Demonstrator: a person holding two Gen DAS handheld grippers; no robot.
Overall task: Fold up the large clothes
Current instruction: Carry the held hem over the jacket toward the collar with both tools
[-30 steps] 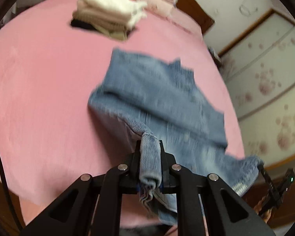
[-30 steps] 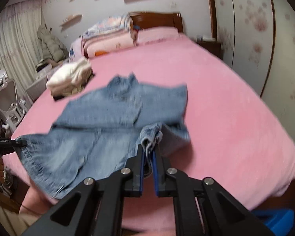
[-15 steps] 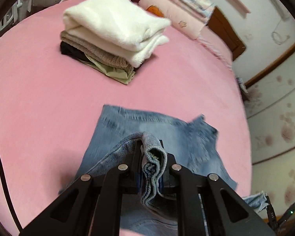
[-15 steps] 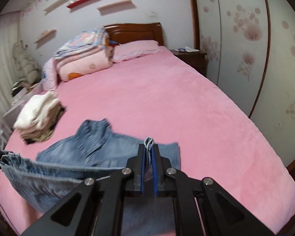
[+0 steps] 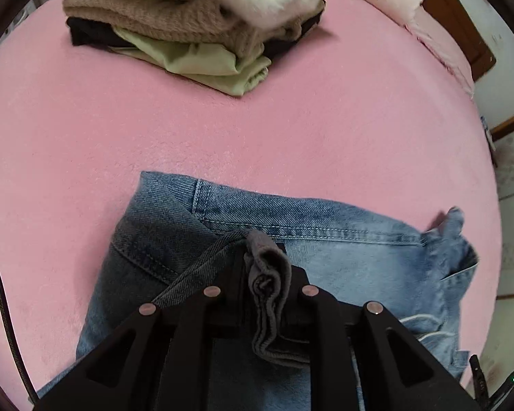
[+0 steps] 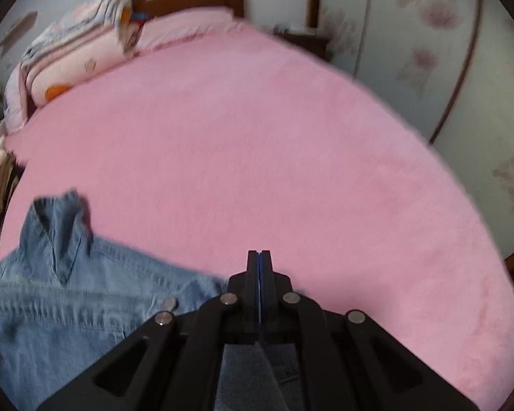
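Denim fold laid over, not yet let go.
My left gripper (image 5: 267, 274), jaws opening, has a bunched hem between them; my right gripper (image 6: 259, 274) is pinched together, cloth beneath. The denim shirt (image 5: 325, 246) lies doubled on the bed (image 5: 257, 130); more folds remain before the folded stack (image 5: 195, 17).

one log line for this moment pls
fold | left gripper opening, hem between jaws | right gripper shut | denim shirt on bed

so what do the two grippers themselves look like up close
Both are matte black, angular linkage frames with triangular cut-outs and round silver pivot pins. The left gripper has a thin black cable curving past at the left edge of its view. The right gripper shows blue pads lining the inner faces of its fingers. No markings are legible, and no sleeves or hands show.
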